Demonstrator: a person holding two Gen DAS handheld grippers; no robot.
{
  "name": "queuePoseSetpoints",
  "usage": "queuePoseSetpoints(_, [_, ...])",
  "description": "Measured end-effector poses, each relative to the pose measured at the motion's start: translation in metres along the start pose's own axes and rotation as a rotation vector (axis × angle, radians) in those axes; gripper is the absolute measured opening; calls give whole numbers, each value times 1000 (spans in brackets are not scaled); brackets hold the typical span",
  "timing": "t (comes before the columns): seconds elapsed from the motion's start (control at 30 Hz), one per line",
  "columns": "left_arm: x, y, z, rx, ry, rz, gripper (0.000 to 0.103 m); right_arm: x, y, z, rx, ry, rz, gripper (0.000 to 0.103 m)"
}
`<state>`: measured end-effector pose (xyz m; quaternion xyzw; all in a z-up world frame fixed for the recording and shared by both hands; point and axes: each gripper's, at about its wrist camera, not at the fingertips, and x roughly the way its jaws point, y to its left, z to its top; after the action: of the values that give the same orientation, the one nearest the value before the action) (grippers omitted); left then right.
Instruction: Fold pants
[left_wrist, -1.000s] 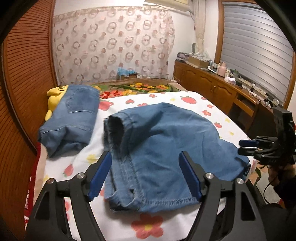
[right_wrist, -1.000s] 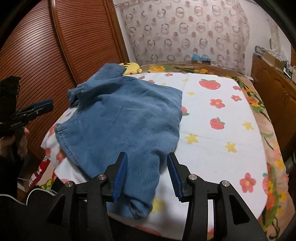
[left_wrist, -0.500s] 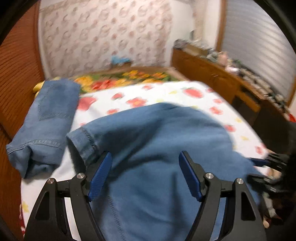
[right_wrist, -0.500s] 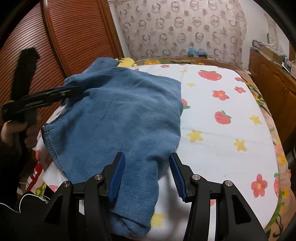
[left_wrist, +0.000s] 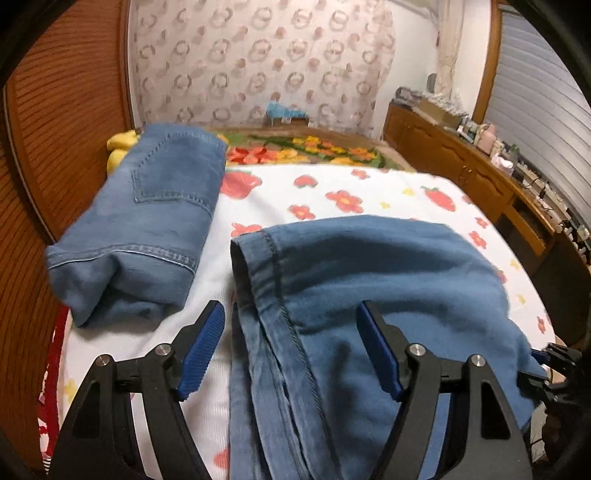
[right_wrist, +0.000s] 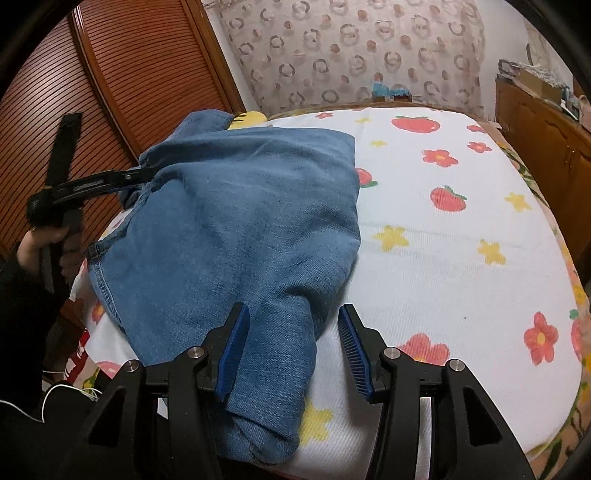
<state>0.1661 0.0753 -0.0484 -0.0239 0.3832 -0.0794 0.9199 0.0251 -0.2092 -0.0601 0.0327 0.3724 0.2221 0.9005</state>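
Observation:
Blue denim pants (left_wrist: 369, 302) lie folded in a loose heap on the flowered bed sheet (left_wrist: 369, 192); they also show in the right wrist view (right_wrist: 251, 221). My left gripper (left_wrist: 291, 347) is open, its blue pads straddling the hemmed edge of the pants at the left side. It shows from the side in the right wrist view (right_wrist: 144, 173). My right gripper (right_wrist: 291, 347) is open, with a folded denim end lying between its pads. It shows at the right edge of the left wrist view (left_wrist: 543, 363).
A second folded pair of jeans (left_wrist: 147, 218) lies at the far left of the bed, over a yellow plush toy (left_wrist: 118, 147). A slatted wooden wall (right_wrist: 122, 85) runs along the left. A wooden dresser (left_wrist: 480, 177) with clutter stands at the right.
My left gripper has moved forward over the pants' left edge, toward the hem. My right gripper has moved forward so the folded denim end lies between its pads. Both stay open.

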Motion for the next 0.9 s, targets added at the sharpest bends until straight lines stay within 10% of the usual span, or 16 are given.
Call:
queuePoseSetpoints(0.13, [-28,-21,-16,37,-33,-59,75,-1,-2,-1,12,5,13,52])
queuePoseSetpoints(0.3, [-36,-51,-42,87,2,-135,75,-9,-1,6,24,-8,81,15])
queuePoseSetpoints(0.9, [-35,-34,-88,5,39,-168,75,-44,46,73,-45,-182,181,9])
